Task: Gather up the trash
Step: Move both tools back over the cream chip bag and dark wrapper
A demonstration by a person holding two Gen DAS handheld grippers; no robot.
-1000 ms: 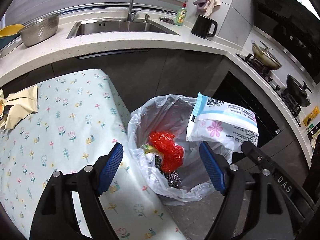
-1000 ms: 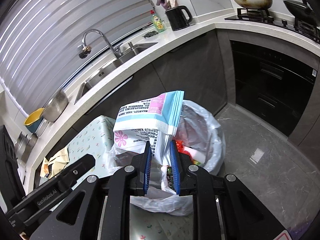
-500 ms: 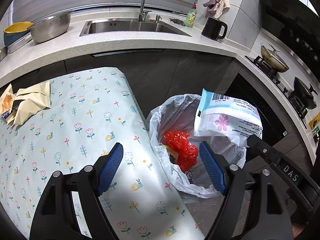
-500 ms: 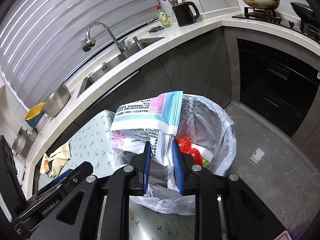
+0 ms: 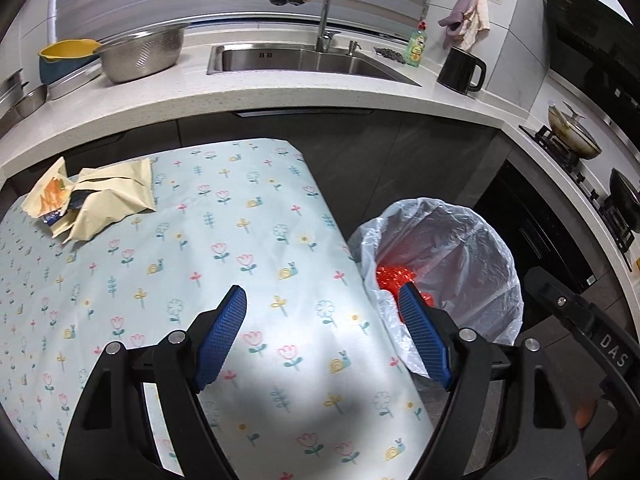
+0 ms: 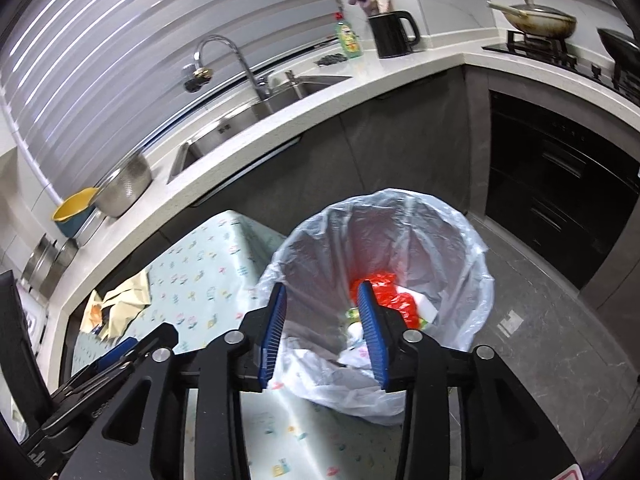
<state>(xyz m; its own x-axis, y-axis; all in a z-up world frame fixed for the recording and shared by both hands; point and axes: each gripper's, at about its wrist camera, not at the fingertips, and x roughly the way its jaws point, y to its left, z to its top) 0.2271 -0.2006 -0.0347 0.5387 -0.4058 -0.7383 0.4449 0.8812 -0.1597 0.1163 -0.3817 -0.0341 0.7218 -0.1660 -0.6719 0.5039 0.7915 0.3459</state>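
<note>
A bin lined with a clear plastic bag (image 5: 472,240) (image 6: 404,236) stands on the floor at the right end of the floral-cloth table (image 5: 200,248). Red crumpled plastic (image 6: 384,292) and white wrappers (image 6: 356,352) lie inside it. My right gripper (image 6: 322,328) is open and empty above the bin's near rim. My left gripper (image 5: 320,336) is open and empty over the table's right part. Crumpled cream-yellow packaging (image 5: 92,200) lies at the table's far left, and it also shows in the right wrist view (image 6: 116,308).
A white counter (image 5: 280,96) with a sink (image 5: 304,60), a steel colander (image 5: 140,54), a yellow bowl (image 5: 66,50), a green soap bottle (image 5: 416,46) and a black kettle (image 5: 460,70) runs behind the table. A stove with pans (image 5: 576,136) is at the right. Grey floor (image 6: 540,320) lies past the bin.
My right gripper opened and the white-and-pink packet dropped out of it into the bin. My left gripper swung left, so more of the table shows.
</note>
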